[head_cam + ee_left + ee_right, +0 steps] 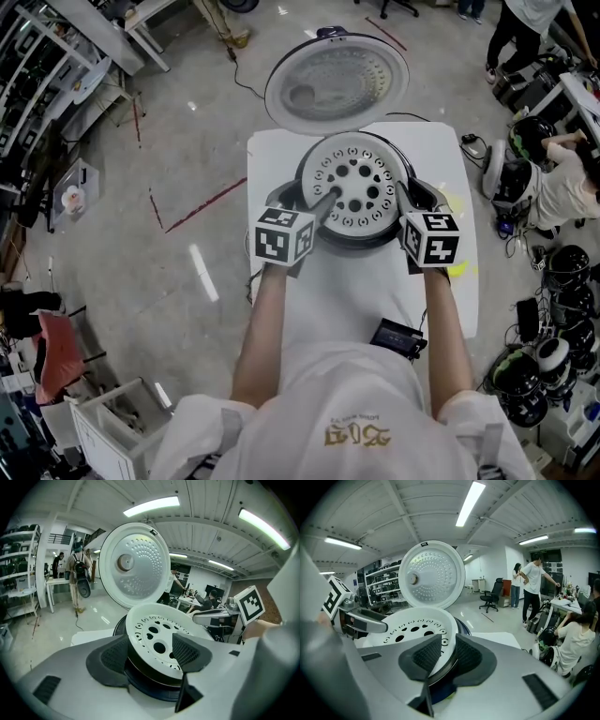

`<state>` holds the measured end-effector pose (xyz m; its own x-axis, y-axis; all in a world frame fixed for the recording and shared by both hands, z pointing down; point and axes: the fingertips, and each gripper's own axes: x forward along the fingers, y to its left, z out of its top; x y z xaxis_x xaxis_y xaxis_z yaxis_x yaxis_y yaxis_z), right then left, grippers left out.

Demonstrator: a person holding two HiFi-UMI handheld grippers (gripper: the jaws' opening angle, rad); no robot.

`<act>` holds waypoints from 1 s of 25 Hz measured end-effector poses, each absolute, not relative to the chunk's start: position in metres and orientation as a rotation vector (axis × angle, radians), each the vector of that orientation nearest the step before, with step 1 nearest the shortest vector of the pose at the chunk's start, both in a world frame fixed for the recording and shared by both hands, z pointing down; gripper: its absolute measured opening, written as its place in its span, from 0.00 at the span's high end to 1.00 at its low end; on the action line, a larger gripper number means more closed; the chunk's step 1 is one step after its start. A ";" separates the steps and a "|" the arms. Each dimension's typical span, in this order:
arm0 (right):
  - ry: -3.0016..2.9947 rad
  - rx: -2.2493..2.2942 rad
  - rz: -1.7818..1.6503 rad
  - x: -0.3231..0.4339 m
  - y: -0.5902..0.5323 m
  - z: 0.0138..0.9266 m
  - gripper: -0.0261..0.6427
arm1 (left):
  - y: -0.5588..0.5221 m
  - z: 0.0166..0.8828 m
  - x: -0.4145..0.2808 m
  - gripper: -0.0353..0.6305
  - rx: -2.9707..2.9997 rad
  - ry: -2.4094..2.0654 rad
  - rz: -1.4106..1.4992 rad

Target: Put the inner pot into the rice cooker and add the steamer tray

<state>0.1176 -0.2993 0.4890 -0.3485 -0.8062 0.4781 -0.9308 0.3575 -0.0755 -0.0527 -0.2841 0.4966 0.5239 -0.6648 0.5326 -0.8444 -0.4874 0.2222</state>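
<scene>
The white steamer tray (354, 187), round and full of holes, sits level in the top of the rice cooker (375, 239), whose lid (336, 82) stands open behind it. A dark pot rim (145, 677) shows just under the tray. My left gripper (314, 204) is at the tray's left edge; in the left gripper view its jaws (150, 656) stand wide apart either side of the tray rim (159, 630), open. My right gripper (405, 199) is at the right edge, and its pads (447, 656) straddle the tray rim (412, 627) closely, seemingly just off it.
The cooker stands on a small white table (281, 150). A black device (398, 337) lies on the table's near right, with a yellow patch (459, 267) by the right gripper. A seated person (562, 187) and several helmets (553, 361) crowd the floor at right.
</scene>
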 end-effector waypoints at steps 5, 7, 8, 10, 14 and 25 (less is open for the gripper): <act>-2.258 1.530 0.463 0.118 -0.294 0.486 0.80 | -0.281 0.497 -0.051 0.38 2.339 -1.310 0.568; -2.257 1.542 0.454 0.120 -0.292 0.483 0.80 | -0.280 0.496 -0.054 0.36 2.342 -1.332 0.567; -2.259 1.550 0.450 0.122 -0.290 0.480 0.80 | -0.280 0.495 -0.055 0.36 2.341 -1.337 0.556; -2.264 1.567 0.445 0.124 -0.286 0.475 0.80 | -0.278 0.491 -0.057 0.37 2.339 -1.348 0.530; -2.288 1.583 0.445 0.128 -0.274 0.466 0.80 | -0.271 0.485 -0.055 0.42 2.345 -1.356 0.501; -2.572 1.606 0.838 0.125 -0.212 0.453 0.94 | -0.228 0.467 -0.059 0.70 2.325 -1.395 0.337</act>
